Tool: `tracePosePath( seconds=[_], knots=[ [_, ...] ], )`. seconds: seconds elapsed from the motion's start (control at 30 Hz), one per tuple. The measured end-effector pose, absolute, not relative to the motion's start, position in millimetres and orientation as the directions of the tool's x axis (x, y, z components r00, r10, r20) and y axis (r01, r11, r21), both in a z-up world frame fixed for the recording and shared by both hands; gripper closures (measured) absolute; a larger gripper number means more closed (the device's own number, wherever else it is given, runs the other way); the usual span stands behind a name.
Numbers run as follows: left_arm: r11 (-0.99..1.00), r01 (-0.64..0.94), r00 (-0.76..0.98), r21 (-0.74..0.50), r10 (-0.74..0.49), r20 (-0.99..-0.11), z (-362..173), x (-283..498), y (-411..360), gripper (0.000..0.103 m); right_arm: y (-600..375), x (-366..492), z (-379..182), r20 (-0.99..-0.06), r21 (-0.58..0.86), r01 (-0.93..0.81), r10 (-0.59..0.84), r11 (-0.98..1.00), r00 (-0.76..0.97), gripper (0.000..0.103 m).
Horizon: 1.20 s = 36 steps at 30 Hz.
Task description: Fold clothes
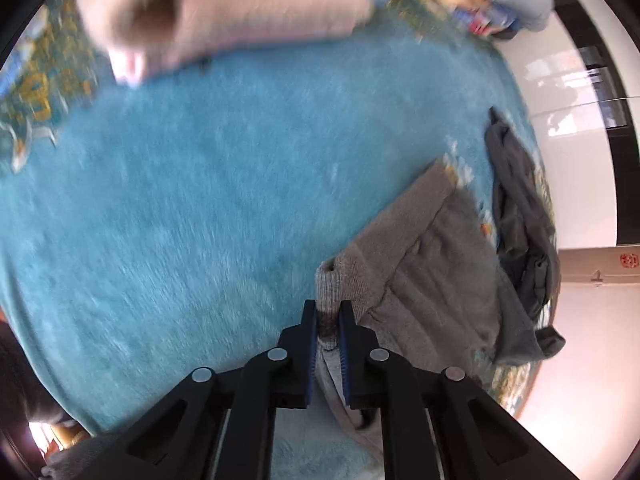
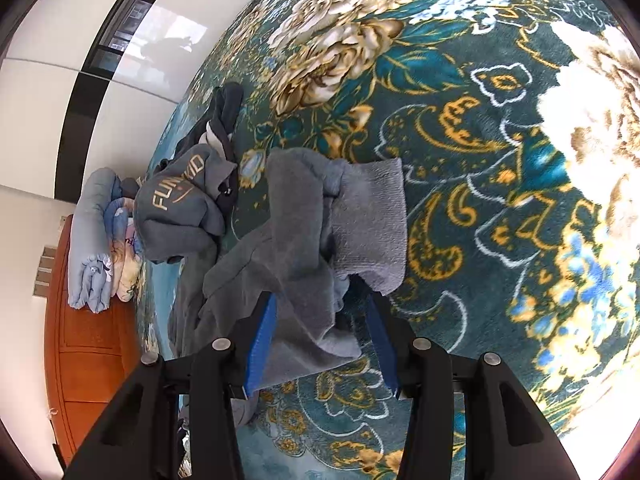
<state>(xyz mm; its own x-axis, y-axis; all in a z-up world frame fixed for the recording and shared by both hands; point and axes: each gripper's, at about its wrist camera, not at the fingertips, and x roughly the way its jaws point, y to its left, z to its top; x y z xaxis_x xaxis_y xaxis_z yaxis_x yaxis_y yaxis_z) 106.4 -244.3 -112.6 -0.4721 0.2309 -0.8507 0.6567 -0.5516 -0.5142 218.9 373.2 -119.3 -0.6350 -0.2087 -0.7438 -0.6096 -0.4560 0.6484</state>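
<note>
Grey-brown knit garment (image 1: 424, 264), crumpled on the teal blanket; ribbed cuff end raised. Darker grey garment (image 1: 520, 232) bunched just beside it. Grey fleece garment (image 2: 304, 248), ribbed cuff outward, rumpled on the floral blanket; grey "FUNKYKID"-type printed hoodie (image 2: 180, 204) heaped near.

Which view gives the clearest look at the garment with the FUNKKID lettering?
The right wrist view. There the grey hoodie lies bunched on the floral blanket, sharp enough that its gold lettering shows. The left wrist view is motion-blurred; a dark grey garment at its right edge may be the same one, but no lettering shows.
</note>
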Motion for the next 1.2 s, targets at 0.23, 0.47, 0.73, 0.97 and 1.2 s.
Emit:
tracePosePath(
  seconds=[0.23, 0.47, 0.73, 0.97, 1.2],
  knots=[
    [-0.499, 0.712, -0.526, -0.494, 0.088, -0.846, -97.5, 125.8, -292.4, 0.094, 375.0, 220.5, -110.8, -0.738, 0.647, -0.594, -0.196, -0.479, -0.645, 0.055],
    [-0.556, 0.704, -0.474, -0.442, 0.096, -0.875, -101.7, 114.1, -279.7, 0.093, 368.3, 214.3, -128.8, -0.752, 0.640, -0.613, -0.217, -0.463, -0.622, 0.055],
    [-0.592, 0.688, -0.462, -0.420, 0.090, -0.882, -96.7, 114.6, -273.8, 0.092, 375.1, 217.9, -139.7, -0.768, 0.624, -0.643, -0.198, -0.444, -0.609, 0.054],
    [-0.575, 0.695, -0.460, -0.431, 0.104, -0.882, -99.2, 116.2, -275.0, 0.092, 395.8, 213.4, -148.5, -0.770, 0.623, -0.672, -0.167, -0.400, -0.615, 0.051],
    [-0.567, 0.699, -0.461, -0.436, 0.109, -0.880, -100.7, 115.8, -274.6, 0.092, 424.4, 208.4, -161.2, -0.773, 0.625, -0.719, -0.110, -0.302, -0.625, 0.051]
  ],
)
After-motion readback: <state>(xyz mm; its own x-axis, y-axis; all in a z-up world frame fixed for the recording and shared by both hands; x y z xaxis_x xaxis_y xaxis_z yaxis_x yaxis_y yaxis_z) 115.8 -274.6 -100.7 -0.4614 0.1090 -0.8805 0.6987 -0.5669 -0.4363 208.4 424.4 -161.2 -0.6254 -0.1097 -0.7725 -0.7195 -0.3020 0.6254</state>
